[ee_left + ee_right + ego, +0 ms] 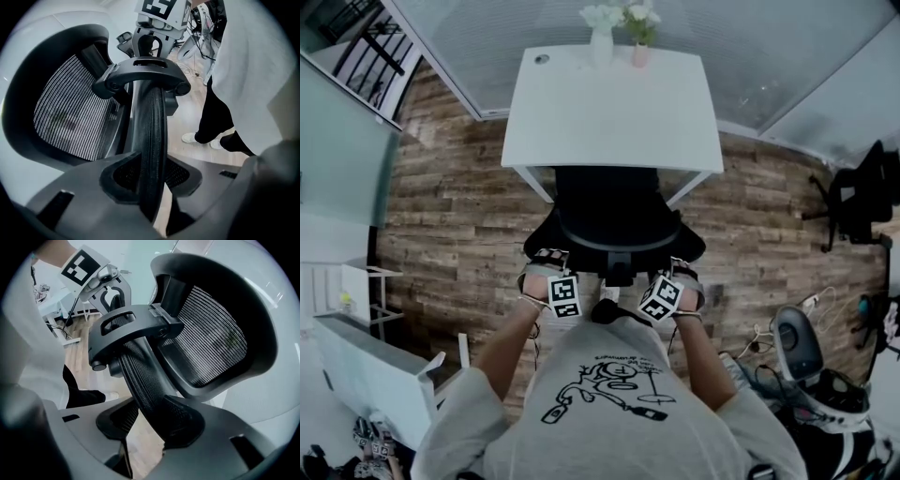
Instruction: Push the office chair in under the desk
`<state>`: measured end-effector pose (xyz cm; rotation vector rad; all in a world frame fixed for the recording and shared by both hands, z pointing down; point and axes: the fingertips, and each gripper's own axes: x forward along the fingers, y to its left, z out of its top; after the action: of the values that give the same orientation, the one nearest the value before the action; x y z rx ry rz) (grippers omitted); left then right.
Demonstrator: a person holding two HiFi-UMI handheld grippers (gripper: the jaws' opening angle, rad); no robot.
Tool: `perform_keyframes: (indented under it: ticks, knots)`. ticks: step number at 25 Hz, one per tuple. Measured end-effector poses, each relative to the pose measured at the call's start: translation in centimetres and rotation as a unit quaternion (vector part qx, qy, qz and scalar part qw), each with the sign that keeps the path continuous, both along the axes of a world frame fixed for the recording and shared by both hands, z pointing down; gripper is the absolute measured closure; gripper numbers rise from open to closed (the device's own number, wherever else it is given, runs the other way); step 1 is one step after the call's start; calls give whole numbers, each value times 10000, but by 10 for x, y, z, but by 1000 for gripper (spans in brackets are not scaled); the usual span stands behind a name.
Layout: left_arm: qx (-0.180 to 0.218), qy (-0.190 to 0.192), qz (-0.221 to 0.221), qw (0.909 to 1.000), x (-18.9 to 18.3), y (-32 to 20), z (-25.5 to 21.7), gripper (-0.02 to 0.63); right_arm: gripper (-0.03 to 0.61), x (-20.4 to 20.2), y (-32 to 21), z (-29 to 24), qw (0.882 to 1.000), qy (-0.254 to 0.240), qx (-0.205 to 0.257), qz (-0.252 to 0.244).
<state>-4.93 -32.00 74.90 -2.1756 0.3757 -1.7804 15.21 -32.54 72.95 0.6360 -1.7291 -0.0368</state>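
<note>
A black mesh office chair (614,216) stands at the white desk (609,103), its seat part-way under the top. My left gripper (546,262) and right gripper (682,274) hold the two ends of the backrest's curved top rim. In the left gripper view the ribbed rim (151,131) runs up between the jaws of the left gripper (150,187), both pressing on it. The right gripper (150,427) clamps the same rim (140,380) from the other side. The mesh panel (211,338) rises beyond the rim's centre bracket (140,75).
Two vases of flowers (619,33) stand at the desk's far edge. Another black chair (858,197) is at the right, with cables and gear (797,342) on the wooden floor. White furniture (366,366) stands at the left. The person's legs (215,126) are close behind the chair.
</note>
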Motion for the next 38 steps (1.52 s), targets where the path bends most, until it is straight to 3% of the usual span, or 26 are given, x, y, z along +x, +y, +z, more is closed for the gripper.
perform_keyframes:
  ticks: [21, 38]
  knots:
    - [136, 27, -390, 9991, 5, -79, -6, 492, 403, 3, -82, -7, 9993, -9, 130, -357]
    - [82, 84, -314, 9994, 3, -117, -5, 491, 405, 1, -121, -2, 9994, 20, 23, -346]
